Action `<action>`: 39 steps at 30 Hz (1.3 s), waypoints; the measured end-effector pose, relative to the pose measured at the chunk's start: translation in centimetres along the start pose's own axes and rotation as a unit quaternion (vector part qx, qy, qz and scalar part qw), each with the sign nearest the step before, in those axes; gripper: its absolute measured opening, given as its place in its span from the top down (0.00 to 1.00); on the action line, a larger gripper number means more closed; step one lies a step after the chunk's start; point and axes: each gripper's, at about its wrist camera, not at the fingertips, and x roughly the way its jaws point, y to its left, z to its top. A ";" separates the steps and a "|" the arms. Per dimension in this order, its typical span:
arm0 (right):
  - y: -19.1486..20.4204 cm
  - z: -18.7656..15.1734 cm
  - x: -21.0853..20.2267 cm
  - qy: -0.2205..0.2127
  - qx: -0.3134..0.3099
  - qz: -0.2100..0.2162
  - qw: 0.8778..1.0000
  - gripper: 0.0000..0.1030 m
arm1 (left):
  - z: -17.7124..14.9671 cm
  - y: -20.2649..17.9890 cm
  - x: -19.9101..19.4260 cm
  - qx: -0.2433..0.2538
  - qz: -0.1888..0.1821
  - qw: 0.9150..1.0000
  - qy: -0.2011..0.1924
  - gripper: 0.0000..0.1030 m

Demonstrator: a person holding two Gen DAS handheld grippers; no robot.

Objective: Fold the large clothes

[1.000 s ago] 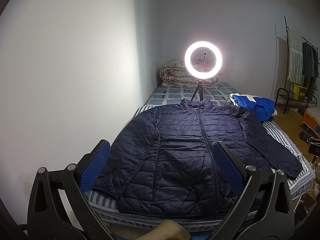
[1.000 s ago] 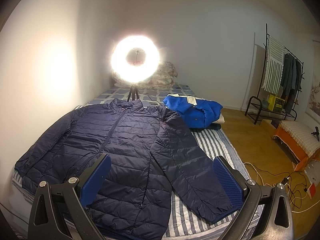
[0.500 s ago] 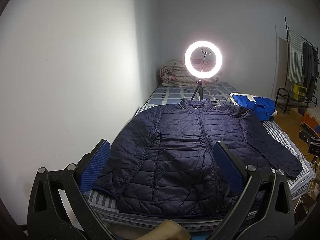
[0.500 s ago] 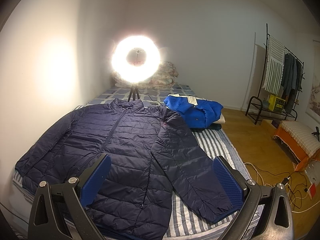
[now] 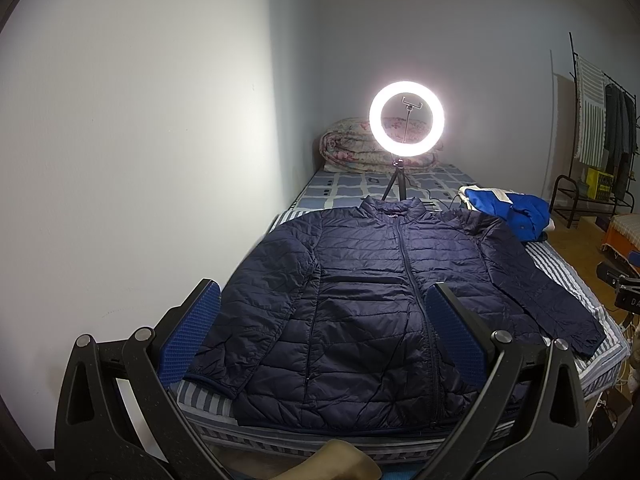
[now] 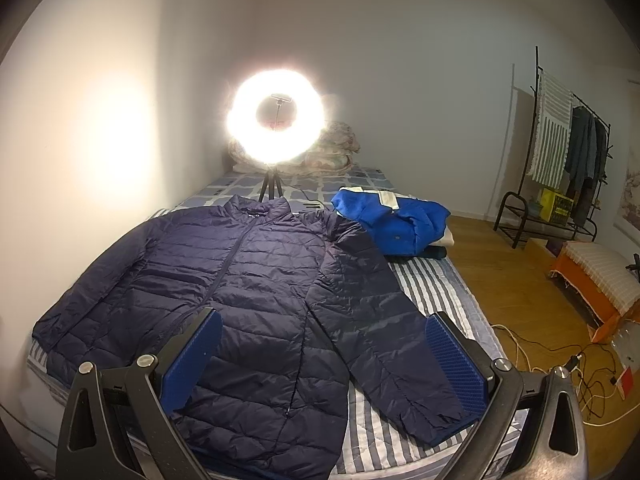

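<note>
Lying flat and zipped, front up, a navy puffer jacket [image 5: 372,300] is spread across the striped bed [image 6: 436,292], collar toward a lit ring light [image 5: 407,119], both sleeves angled outward, apparently laid out ready for folding; the left hand-held gripper [image 5: 322,336] and right hand-held gripper [image 6: 324,360] both hover above the hem end, fingers wide apart, gripping nothing; the left sleeve runs close along the wall [image 5: 140,140], leaving little room there; the right sleeve's cuff reaches near the mattress edge, with open floor [image 6: 520,264] beyond; a blue garment [image 6: 394,220] sits just beside the right shoulder, possibly crowding folds.
</note>
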 end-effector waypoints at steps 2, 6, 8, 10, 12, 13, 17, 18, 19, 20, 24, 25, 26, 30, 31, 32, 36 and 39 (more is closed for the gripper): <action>0.2 0.0 0.0 0.000 0.000 0.002 1.000 0.00 | 0.0 0.0 0.0 0.000 0.000 1.000 0.000 0.00; 0.3 -0.1 0.2 0.002 0.000 0.006 1.000 0.00 | -0.1 0.0 0.0 0.000 0.000 1.000 0.000 0.00; 0.4 0.0 0.3 0.003 0.001 0.009 1.000 0.00 | 0.0 0.1 0.0 0.000 0.000 1.000 0.000 0.00; 0.5 0.0 0.3 0.003 0.000 0.010 1.000 0.00 | 0.0 0.0 0.0 -0.001 0.001 1.000 0.001 0.00; 0.7 0.1 0.4 0.003 0.000 0.012 1.000 0.00 | -0.1 0.1 0.0 -0.002 0.001 1.000 0.002 0.00; 0.8 0.2 0.5 0.004 0.001 0.013 1.000 0.00 | -0.1 0.1 0.0 -0.002 0.001 1.000 0.003 0.00; 1.3 0.5 0.7 0.007 0.003 0.020 1.000 0.00 | -0.4 0.4 0.0 -0.003 0.003 1.000 0.004 0.00; 1.5 0.6 0.8 0.008 0.003 0.023 1.000 0.00 | -0.4 0.5 0.1 -0.002 0.004 1.000 0.004 0.00; 1.7 0.7 0.9 0.009 0.003 0.025 1.000 0.00 | -0.5 0.7 0.1 -0.002 0.006 1.000 0.005 0.00; 1.9 0.7 1.0 0.009 0.003 0.026 1.000 0.00 | -0.5 0.8 0.2 -0.003 0.006 1.000 0.007 0.00; 3.1 1.3 1.6 0.013 0.000 0.035 0.999 0.00 | -0.5 1.6 0.6 -0.007 0.009 1.000 0.014 0.00; 3.4 1.5 1.8 0.014 -0.001 0.038 0.999 0.00 | -0.5 1.7 0.7 -0.007 0.010 1.000 0.015 0.00; 3.8 1.7 2.0 0.014 -0.003 0.040 0.999 0.00 | -0.5 1.8 0.7 -0.006 0.011 1.000 0.015 0.00; 5.7 2.4 3.2 0.020 -0.019 0.054 0.998 0.00 | -0.5 2.0 0.9 -0.008 0.011 1.000 0.017 0.00; 6.2 2.6 3.5 0.022 -0.024 0.060 0.998 0.00 | -0.5 2.0 1.0 -0.009 0.012 1.000 0.017 0.00; 6.7 2.8 3.8 0.022 -0.029 0.066 0.997 0.00 | -0.5 2.1 1.1 -0.010 0.009 1.000 0.018 0.00; 8.4 4.1 5.4 0.021 -0.039 0.100 0.994 0.00 | -0.5 2.6 1.6 -0.020 0.016 1.000 0.012 0.00; 9.9 5.6 6.6 0.012 -0.043 0.144 0.989 0.00 | -1.1 3.6 2.2 -0.029 0.023 0.999 0.014 0.00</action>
